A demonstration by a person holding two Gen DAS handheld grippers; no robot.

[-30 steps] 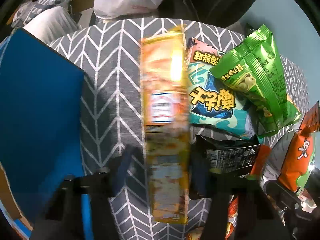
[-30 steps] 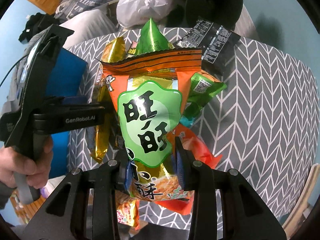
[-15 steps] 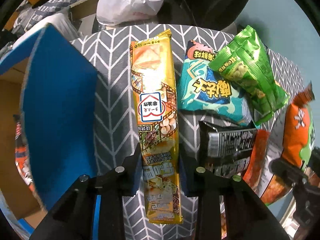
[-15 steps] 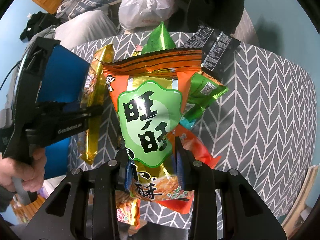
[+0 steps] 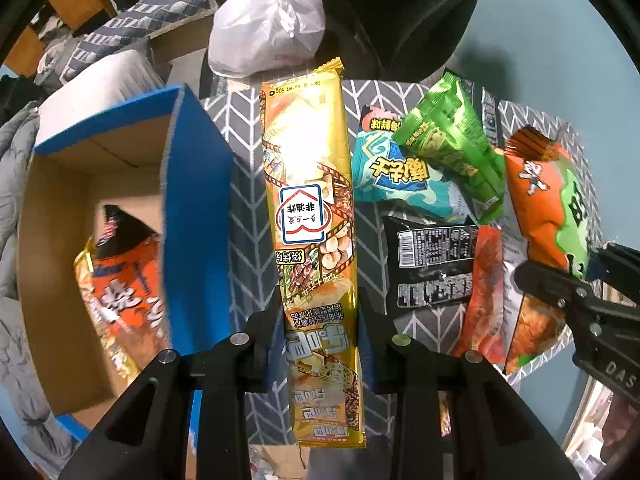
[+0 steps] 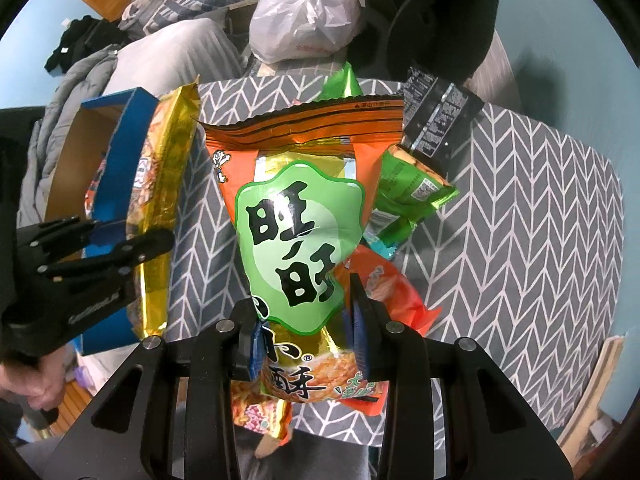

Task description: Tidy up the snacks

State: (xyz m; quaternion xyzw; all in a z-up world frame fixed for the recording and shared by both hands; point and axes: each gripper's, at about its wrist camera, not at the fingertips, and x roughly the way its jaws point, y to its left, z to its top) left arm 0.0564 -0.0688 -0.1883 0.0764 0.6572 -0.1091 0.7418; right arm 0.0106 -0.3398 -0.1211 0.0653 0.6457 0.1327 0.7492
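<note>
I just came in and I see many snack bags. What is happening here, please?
A person is sorting snacks with a gripper in each hand. The left gripper is shut on a long golden pack, held beside the blue box, which already holds an orange bag. The right gripper is shut on an orange and green bag. A teal bag, a green bag and a black pack lie on the patterned table.

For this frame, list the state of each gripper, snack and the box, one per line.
left gripper: shut on the gold packet
gold packet: held, lifted
right gripper: shut on the orange bag
orange bag: held, lifted
blue box: open, one snack inside
black packet: lying on the table
</note>
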